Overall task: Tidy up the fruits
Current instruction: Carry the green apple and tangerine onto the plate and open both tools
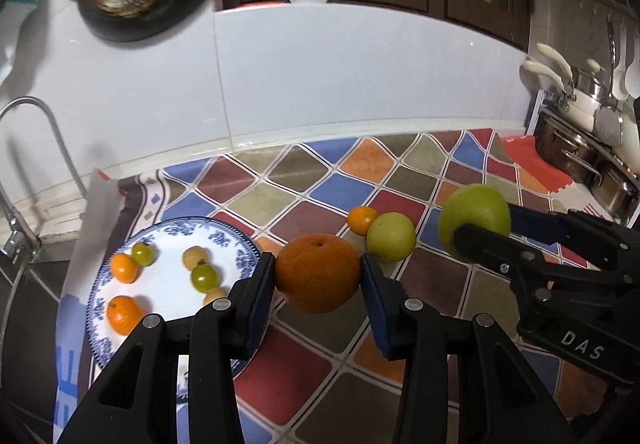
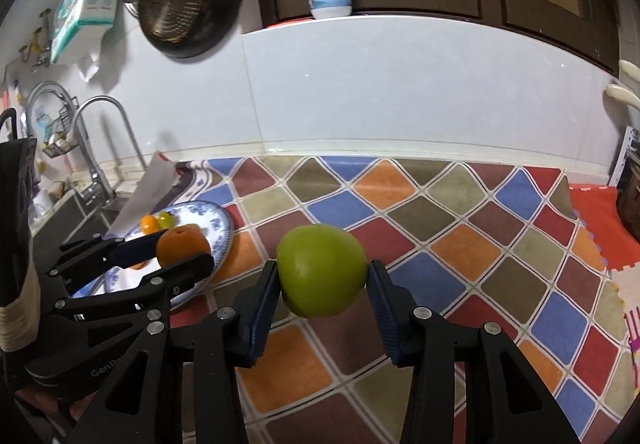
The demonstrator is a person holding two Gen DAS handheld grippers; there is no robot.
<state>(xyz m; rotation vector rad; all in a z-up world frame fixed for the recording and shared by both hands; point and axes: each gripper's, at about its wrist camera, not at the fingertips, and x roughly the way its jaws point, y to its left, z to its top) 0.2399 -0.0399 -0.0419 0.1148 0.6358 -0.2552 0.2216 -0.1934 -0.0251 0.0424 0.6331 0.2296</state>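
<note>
Above the patchwork-tiled counter mat (image 1: 312,204), a large orange (image 1: 318,272) is clamped between the pads of the left gripper (image 1: 318,276), held clear of the surface. Beside it, a big green apple (image 2: 322,270) is gripped by the right gripper (image 2: 322,276), likewise lifted. On the mat, a smaller green apple (image 1: 391,237) and a small orange (image 1: 361,219) are seen touching each other. Small oranges and green fruits are spread over the blue-patterned plate (image 1: 240,244) at the left.
</note>
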